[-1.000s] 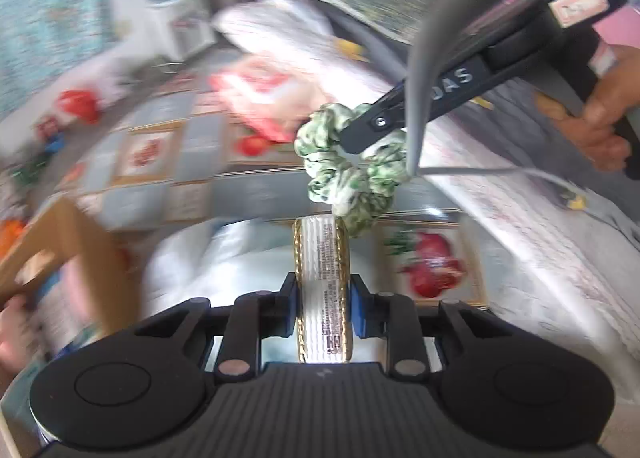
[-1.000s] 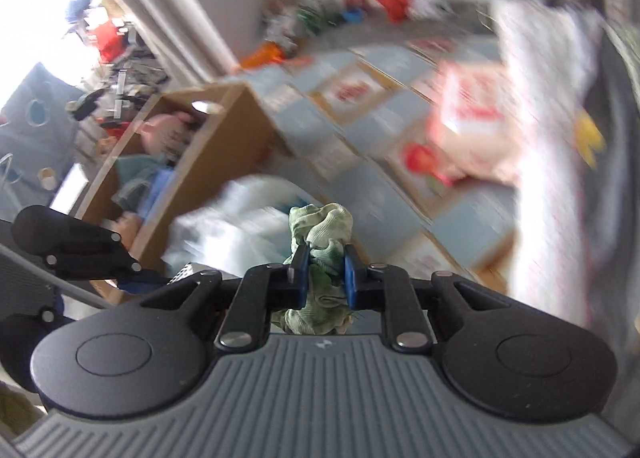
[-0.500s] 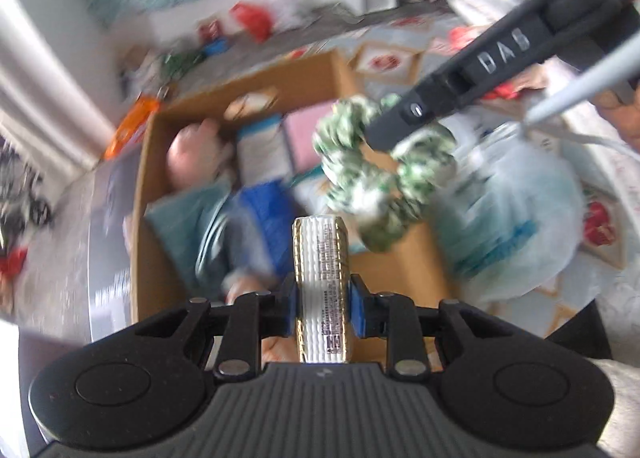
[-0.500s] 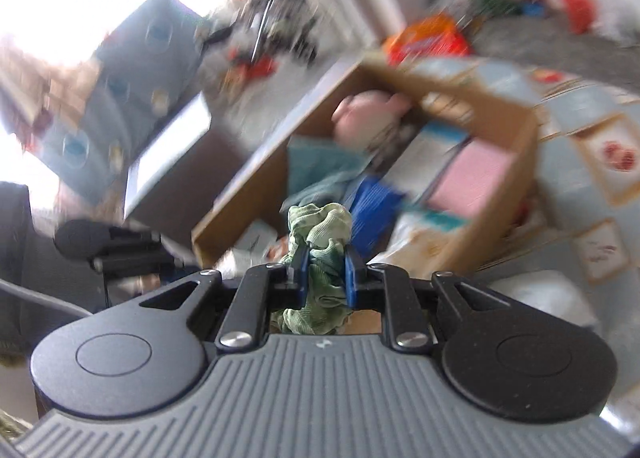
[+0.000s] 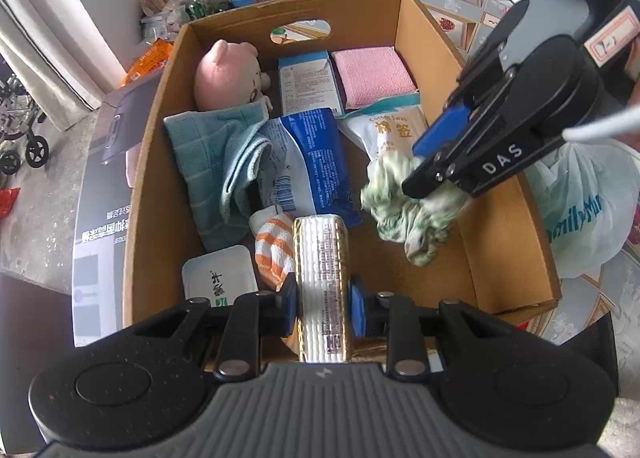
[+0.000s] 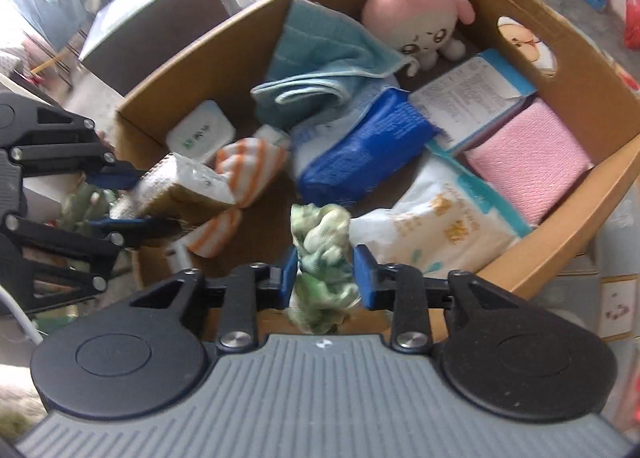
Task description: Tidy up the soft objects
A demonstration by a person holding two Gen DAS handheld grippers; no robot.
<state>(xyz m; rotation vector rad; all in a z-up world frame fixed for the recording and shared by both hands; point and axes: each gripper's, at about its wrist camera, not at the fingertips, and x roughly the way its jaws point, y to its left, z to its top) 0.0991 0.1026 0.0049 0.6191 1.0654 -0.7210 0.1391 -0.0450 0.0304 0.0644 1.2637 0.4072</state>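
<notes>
Left wrist view: the left gripper (image 5: 323,298) clamps the white gold-edged packet (image 5: 322,286), now over the cardboard box (image 5: 508,226) rather than the floor.

Right wrist view: the right gripper (image 6: 325,278) jaws are opening, the green scrunchie (image 6: 322,258) slipping free above the box's near edge, so its drop-off looks nearly done.

We see a green-and-white mottled scrunchie (image 6: 322,254), a pink plush pig (image 5: 228,72), a teal checked towel (image 5: 212,162), an orange-and-white striped cloth (image 5: 276,250), a pink sponge cloth (image 5: 374,74), and a brown cardboard box (image 5: 496,242).
</notes>
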